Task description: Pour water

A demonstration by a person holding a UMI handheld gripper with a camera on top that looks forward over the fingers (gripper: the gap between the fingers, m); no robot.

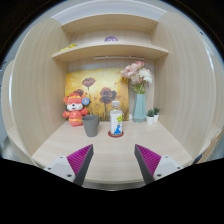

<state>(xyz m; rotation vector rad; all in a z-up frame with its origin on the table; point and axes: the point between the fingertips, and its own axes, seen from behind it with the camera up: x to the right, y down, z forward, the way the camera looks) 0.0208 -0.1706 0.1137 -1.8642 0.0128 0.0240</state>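
The gripper (113, 160) is seen low over a pale wooden surface (110, 150), with its jaws spread wide and nothing held between them; the magenta pads (80, 158) on the inner faces of the fingers are visible at either side. Well beyond the jaws, towards the back of the surface, a small grey tapered cup (91, 125) is set upright. Just beside it stands a clear bottle with a white cap and a coloured label (116, 121), resting on a small red coaster (116, 135). An orange and white plush toy figure (74, 109) is seated behind the cup. Further along, a light blue vase holding pale pink flowers (139, 100) is placed, and next to it a small white pot with a green plant (153, 116). A yellow picture with painted flowers (95, 88) is leaned against the back wall. Above, a pale wooden shelf (110, 50) is fixed across the alcove.
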